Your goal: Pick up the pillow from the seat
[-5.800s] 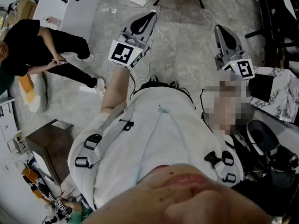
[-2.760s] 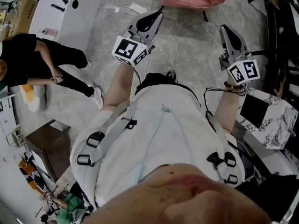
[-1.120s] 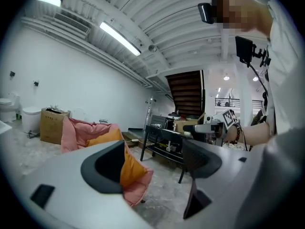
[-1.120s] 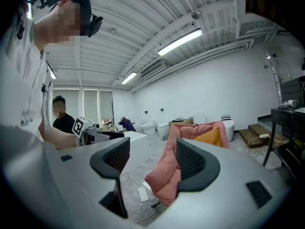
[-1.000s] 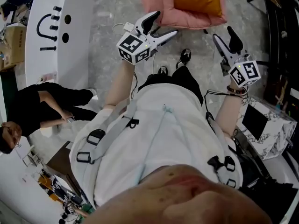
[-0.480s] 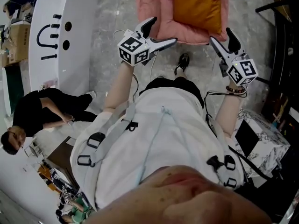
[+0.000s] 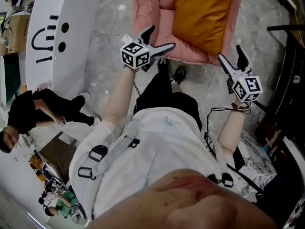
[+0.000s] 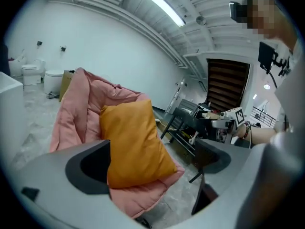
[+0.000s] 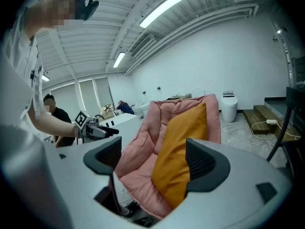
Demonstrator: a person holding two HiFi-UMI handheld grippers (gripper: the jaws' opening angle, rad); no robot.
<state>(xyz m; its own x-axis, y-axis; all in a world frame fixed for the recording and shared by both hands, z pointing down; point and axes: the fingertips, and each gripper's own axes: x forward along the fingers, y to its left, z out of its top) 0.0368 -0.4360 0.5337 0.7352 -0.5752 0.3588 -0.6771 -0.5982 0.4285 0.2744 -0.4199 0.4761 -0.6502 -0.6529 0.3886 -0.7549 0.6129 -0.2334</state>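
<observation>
An orange pillow [image 7: 202,15] leans upright against the back of a padded pink chair [image 7: 152,13]. In the head view my left gripper [image 7: 159,38] hovers off the seat's front left edge, apart from the pillow. Off the seat's front right corner is my right gripper [image 7: 230,56]. Both sets of jaws have just been opening and stand wide, with nothing between them. The left gripper view frames the pillow [image 8: 133,144] beyond my left gripper [image 8: 150,163]. The right gripper view shows the pillow [image 9: 178,151] ahead of my right gripper [image 9: 152,159].
A long white counter [image 7: 52,32] stands to the left, with a person in black [image 7: 43,111] beside it. Dark frame furniture [image 7: 286,80] lines the right side. My own feet [image 7: 178,73] stand on the grey floor before the chair. A white cable [image 9: 262,124] trails on the floor.
Both grippers have moved forward and down toward the chair, and their jaws stand wider. The chair and pillow have come closer in the head view.
</observation>
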